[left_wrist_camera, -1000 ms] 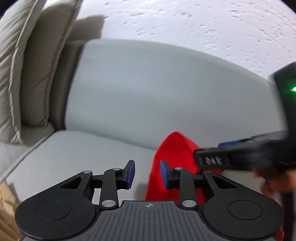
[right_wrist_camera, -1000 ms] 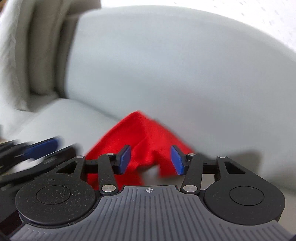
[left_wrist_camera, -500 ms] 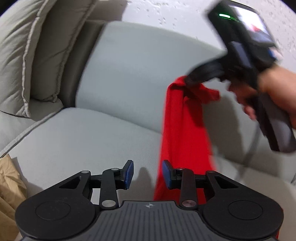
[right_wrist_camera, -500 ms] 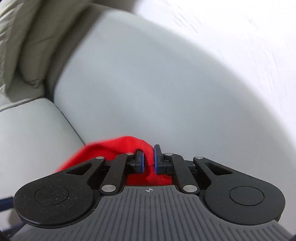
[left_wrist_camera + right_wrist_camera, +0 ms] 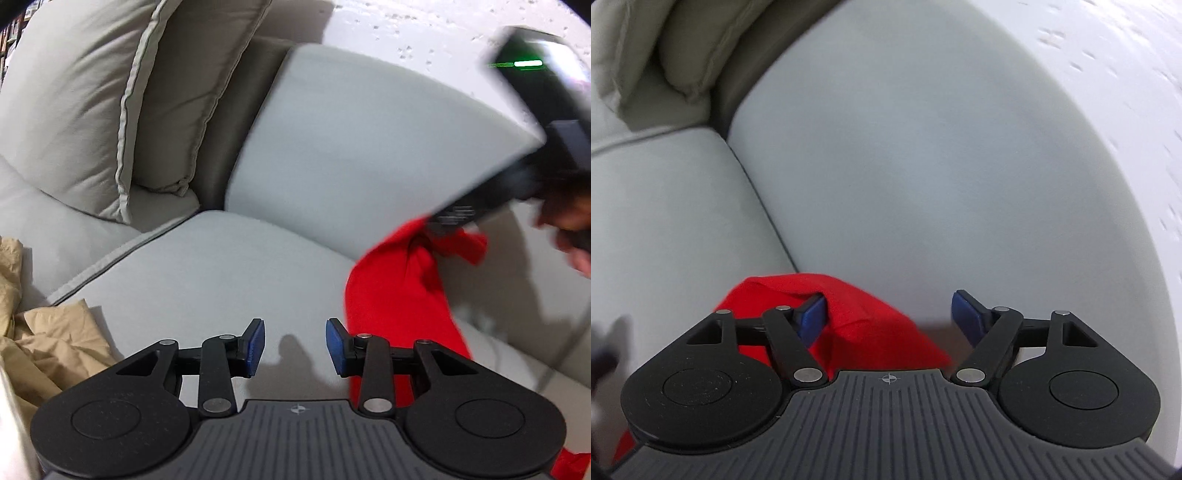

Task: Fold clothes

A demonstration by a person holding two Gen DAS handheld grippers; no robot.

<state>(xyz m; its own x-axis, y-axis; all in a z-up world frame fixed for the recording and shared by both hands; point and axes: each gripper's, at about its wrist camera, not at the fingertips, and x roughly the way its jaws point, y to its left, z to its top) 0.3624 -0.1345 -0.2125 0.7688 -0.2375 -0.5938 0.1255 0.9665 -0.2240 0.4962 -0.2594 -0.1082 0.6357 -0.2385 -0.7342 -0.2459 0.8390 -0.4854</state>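
Observation:
A red garment [image 5: 391, 295] hangs bunched against the grey sofa back, its lower end trailing onto the seat. My right gripper [image 5: 888, 314] is at its top, jaws opening wide. The red cloth [image 5: 864, 321] lies between them and drapes against the left pad, but the pads do not press on it. In the left wrist view that gripper is a blurred black shape [image 5: 480, 199] held by a hand [image 5: 569, 229]. My left gripper [image 5: 295, 345] hovers over the seat just left of the garment, open with nothing between its blue pads.
A crumpled tan garment [image 5: 44, 339] lies at the seat's front left. Two beige cushions [image 5: 74, 110] lean in the left corner. The grey seat cushion [image 5: 221, 266] stretches ahead and the backrest [image 5: 351, 147] rises behind it under a white wall.
The right gripper shut on the red garment and lifted it high; now its jaws have sprung wide and the garment has sunk lower. The left gripper drifted left of the garment.

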